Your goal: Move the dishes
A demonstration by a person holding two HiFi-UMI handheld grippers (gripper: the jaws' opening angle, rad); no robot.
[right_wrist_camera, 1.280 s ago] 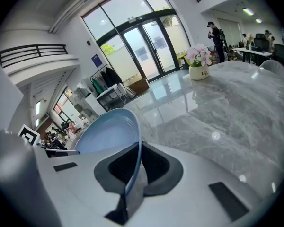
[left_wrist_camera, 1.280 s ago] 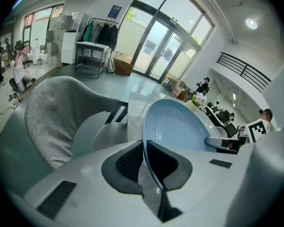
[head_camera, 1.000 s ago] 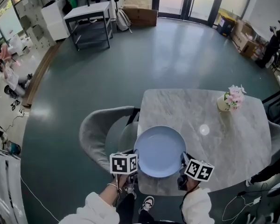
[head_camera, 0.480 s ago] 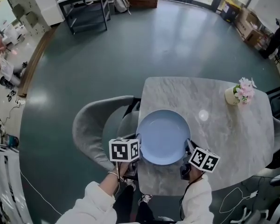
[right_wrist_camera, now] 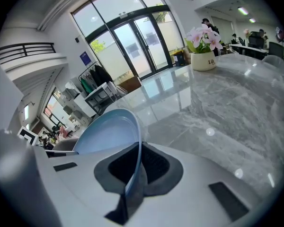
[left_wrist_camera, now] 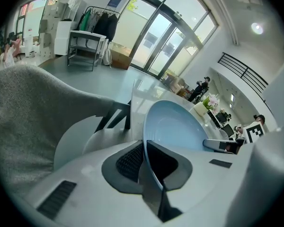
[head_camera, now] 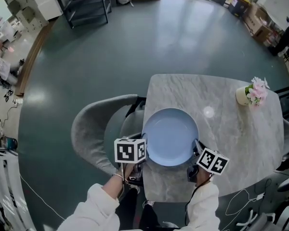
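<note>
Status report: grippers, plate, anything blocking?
Left gripper shut on blue plate rim. Right gripper shut on opposite rim. Plate over marble table, near corner. Flower pot far side, not blocking.

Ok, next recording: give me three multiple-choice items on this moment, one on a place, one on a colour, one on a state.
1. Where does the flower pot stand?
A) on the chair
B) near the table's far right corner
C) on the plate

2. What colour is the plate?
A) light blue
B) red
C) black

3. How are the left tongs and the right tongs?
A) both open
B) only the left shut
C) each shut on the plate's rim

Key: B, the pot stands on the table, apart from the plate; A, every view shows pale blue; C, each gripper view shows the rim between its pads.
</note>
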